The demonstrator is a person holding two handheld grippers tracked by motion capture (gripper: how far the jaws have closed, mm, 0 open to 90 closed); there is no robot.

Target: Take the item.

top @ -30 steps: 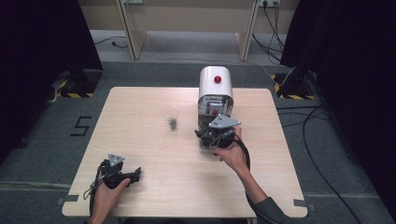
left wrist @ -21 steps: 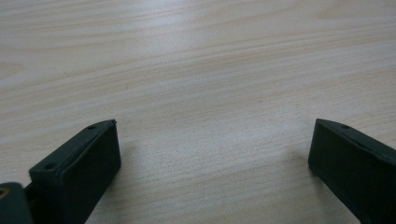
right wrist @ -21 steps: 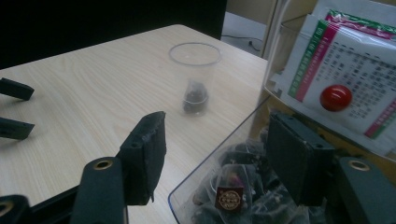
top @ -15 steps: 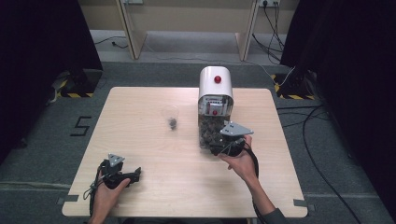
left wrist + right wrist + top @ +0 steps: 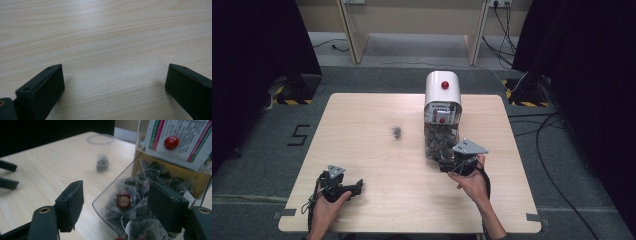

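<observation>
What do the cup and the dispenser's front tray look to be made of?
The cup looks like thin clear plastic: the dark tea bag inside shows through its wall. The tray also seems clear rigid plastic, glossy, with mesh tea bags visible behind its rim. The right gripper is open at it.

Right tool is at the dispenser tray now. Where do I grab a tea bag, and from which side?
Take the topmost tea bag, the one with the red tag, by its puffed mesh body. Come from the open top front of the clear tray, angling down over its low curved lip; the dispenser body blocks the back. The right tool is open and already straddles the lip, so probably just ease forward and down.
</observation>
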